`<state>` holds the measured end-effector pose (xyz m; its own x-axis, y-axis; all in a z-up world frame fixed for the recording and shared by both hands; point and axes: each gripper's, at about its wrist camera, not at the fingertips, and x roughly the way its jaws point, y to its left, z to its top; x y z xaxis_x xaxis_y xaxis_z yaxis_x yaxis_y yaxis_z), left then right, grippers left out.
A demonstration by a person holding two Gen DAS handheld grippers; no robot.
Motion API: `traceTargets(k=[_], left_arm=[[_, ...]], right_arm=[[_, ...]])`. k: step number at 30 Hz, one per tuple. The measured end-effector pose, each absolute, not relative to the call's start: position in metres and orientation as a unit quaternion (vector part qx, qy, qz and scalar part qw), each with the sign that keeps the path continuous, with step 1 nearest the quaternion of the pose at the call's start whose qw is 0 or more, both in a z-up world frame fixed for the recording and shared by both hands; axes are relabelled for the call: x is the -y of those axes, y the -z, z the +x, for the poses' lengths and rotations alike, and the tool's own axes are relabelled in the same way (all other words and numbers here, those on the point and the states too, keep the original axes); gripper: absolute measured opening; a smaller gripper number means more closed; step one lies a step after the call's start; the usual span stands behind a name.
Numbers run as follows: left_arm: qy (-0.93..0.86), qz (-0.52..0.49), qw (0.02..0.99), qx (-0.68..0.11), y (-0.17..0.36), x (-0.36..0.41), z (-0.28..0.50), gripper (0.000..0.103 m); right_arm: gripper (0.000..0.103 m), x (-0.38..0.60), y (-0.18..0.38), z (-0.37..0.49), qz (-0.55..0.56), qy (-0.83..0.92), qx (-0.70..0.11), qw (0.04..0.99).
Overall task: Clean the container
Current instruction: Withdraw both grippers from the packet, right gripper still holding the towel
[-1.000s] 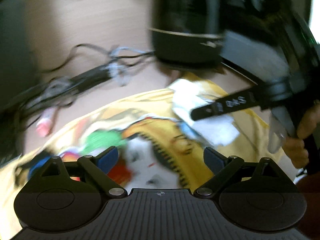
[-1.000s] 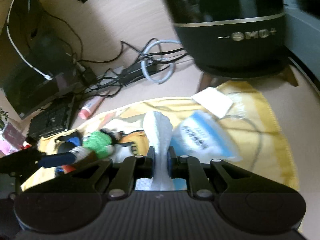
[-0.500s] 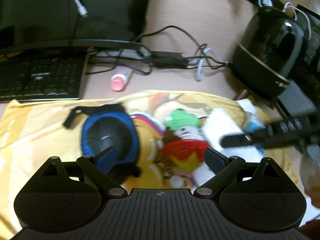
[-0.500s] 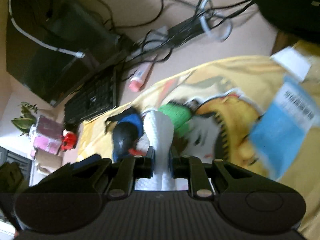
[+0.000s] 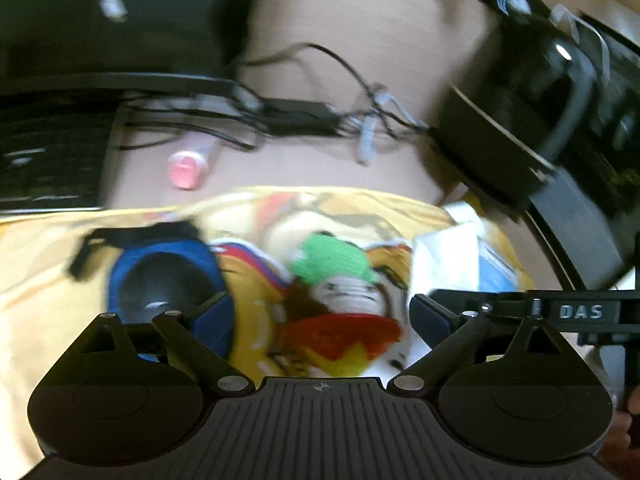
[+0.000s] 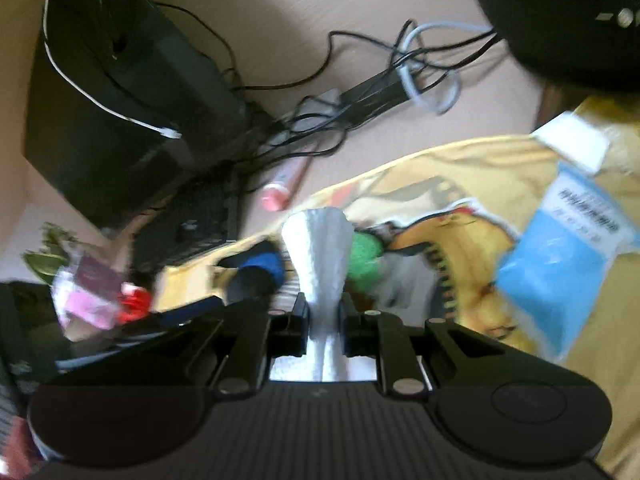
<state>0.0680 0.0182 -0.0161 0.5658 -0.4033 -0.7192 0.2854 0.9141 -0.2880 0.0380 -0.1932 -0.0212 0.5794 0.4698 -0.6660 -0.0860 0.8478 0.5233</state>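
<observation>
A blue-rimmed round container [image 5: 160,280] with a dark inside and a black strap lies on the yellow printed cloth [image 5: 40,264]. My left gripper [image 5: 322,314] is open above the cloth. Its left fingertip overlaps the container's right rim, and a knitted doll [image 5: 340,280] with a green hat sits between the fingers. My right gripper [image 6: 323,312] is shut on a wad of white tissue [image 6: 320,248] that sticks up between the pads. In the right wrist view the container [image 6: 256,272] lies just left of the tissue. The right gripper's finger [image 5: 560,312] reaches in from the right.
A blue-and-white tissue pack [image 6: 560,248] lies on the cloth at the right. A black round appliance [image 5: 500,140] stands at the back right. Tangled cables [image 5: 300,116], a pink-capped tube [image 5: 186,168], a keyboard [image 5: 48,160] and a black monitor base [image 6: 120,100] line the back.
The left gripper swung left from the black appliance to over the container and doll, staying open. The right gripper moved left over the cloth, still shut on the tissue.
</observation>
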Motion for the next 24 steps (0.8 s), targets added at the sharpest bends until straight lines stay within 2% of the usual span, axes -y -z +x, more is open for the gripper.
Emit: traceTargets(k=[8,13,14,21,24], left_arm=[[0.236,0.036,0.872,-0.427,0.047,0.030,0.089,0.099],[0.269,0.053,0.866,-0.418,0.052,0.033,0.083,0.098],[0.275,0.057,0.865,-0.417,0.053,0.034,0.082,0.077],[0.349,0.110,0.844,-0.393,0.056,0.044,0.063,0.076],[0.355,0.168,0.839,-0.377,0.060,0.051,0.055,0.081]], right_arm=[[0.018,0.223,0.030,0.019,0.229,-0.108,-0.423,0.870],[0.018,0.241,0.032,0.034,0.259,-0.079,-0.420,0.866],[0.018,0.238,0.032,0.035,0.247,-0.079,-0.420,0.869],[0.016,0.231,0.018,0.029,0.213,-0.062,-0.397,0.891],[0.016,0.218,0.013,0.033,0.206,-0.107,-0.395,0.889]])
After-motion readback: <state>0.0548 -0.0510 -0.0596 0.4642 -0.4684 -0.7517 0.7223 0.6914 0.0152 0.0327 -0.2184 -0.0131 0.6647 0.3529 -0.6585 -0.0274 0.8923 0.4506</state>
